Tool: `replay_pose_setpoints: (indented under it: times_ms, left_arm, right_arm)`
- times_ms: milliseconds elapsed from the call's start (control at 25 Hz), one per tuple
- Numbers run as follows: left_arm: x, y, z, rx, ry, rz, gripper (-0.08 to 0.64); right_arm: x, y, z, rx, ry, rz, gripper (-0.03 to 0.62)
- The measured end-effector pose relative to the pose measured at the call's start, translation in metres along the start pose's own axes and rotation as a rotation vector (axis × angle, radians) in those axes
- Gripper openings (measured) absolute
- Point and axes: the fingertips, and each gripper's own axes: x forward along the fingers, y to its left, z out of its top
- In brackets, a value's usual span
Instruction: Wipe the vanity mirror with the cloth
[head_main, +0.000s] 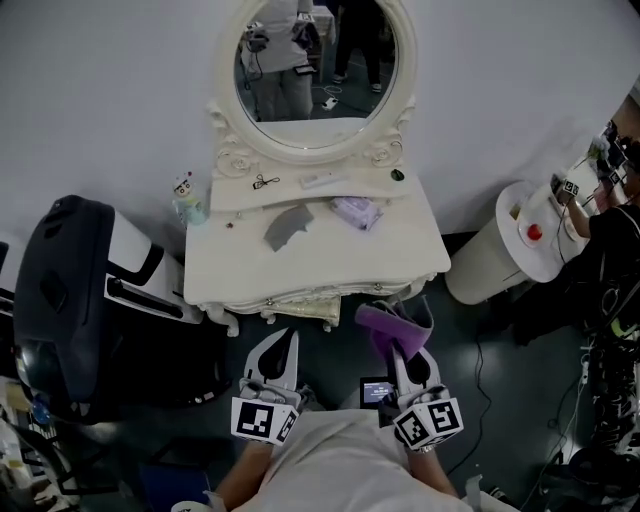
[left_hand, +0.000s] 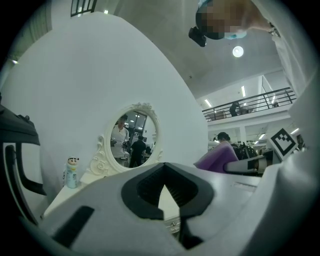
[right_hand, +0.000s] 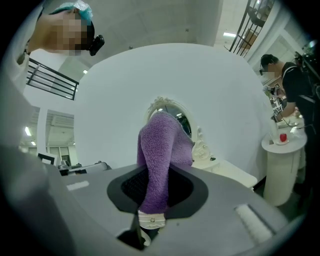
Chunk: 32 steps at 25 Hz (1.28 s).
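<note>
The oval vanity mirror (head_main: 315, 60) stands in a white carved frame at the back of the white vanity table (head_main: 400, 255). Both grippers hover low in front of the table's front edge, well short of the mirror. My right gripper (head_main: 405, 352) is shut on a fluffy purple cloth (head_main: 392, 325), which sticks up between the jaws (right_hand: 162, 155) and hides most of the mirror (right_hand: 181, 118) in the right gripper view. My left gripper (head_main: 280, 352) is shut with nothing in it. The left gripper view shows the mirror (left_hand: 131, 141) ahead and the purple cloth (left_hand: 217, 157) to the right.
On the tabletop lie a grey cloth (head_main: 287, 225), a pale lilac item (head_main: 357, 211) and a small figurine bottle (head_main: 186, 200) at the left corner. A black chair (head_main: 70, 290) stands left of the table. A white round stand (head_main: 510, 245) with a red object is right.
</note>
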Motion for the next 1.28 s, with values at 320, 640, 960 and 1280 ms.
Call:
replay_pose_setpoints:
  times_ms: [320,640,960,1280]
  left_arm:
    - [0.029,0.034,-0.009,0.002,0.040,0.042,0.000]
    - [0.077,0.066,0.000,0.020,0.022,0.111,0.000]
    - [0.156,0.100,0.016,0.048,-0.008,0.176,0.000]
    - [0.231,0.116,0.026,0.067,-0.017,0.256,0.000]
  right_arm:
    - [0.051,-0.015,-0.007,0.033,0.029,0.006,0.072]
    - [0.116,-0.043,0.004,0.035,0.031,0.043,0.072]
    - [0.207,-0.082,0.035,0.031,0.019,0.115,0.072]
    - [0.288,-0.125,0.064,0.014,0.035,0.219,0.072]
